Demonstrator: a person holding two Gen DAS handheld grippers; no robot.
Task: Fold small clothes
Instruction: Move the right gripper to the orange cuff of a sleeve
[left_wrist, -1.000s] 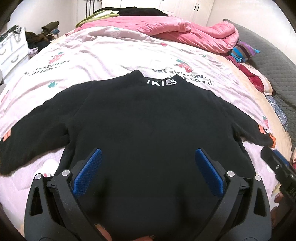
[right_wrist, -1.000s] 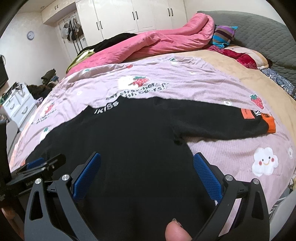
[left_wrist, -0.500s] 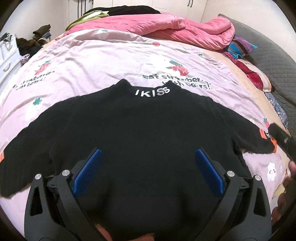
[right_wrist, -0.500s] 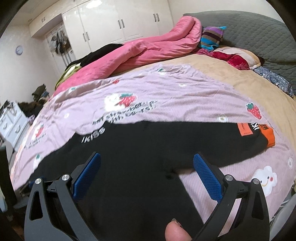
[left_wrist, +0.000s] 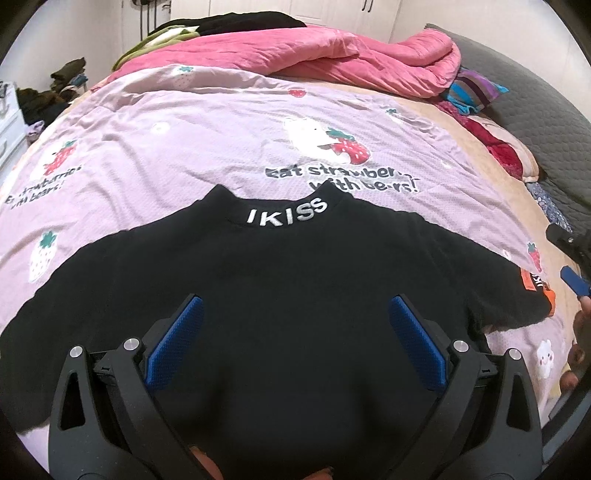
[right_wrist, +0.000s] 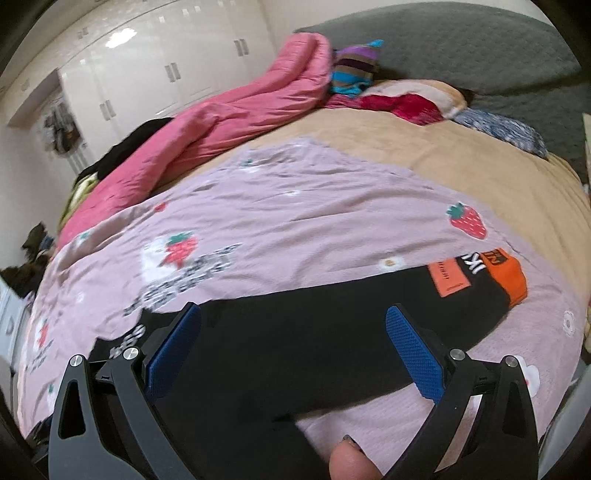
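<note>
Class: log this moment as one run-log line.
black sweater flat, unfolded | left gripper open, above | right gripper open, over sleeve

A home bedroom: a bed with strawberry-print cover (pink quilt heaped behind), white wardrobes.

Black sweater, white collar lettering, orange cuff; beneath it, lilac strawberry-print sheet; beyond, pink quilt.

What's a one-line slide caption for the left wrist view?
Open left gripper above a black long-sleeved top with white IKISS collar lettering, spread flat on a lilac strawberry-print bedspread.
</note>
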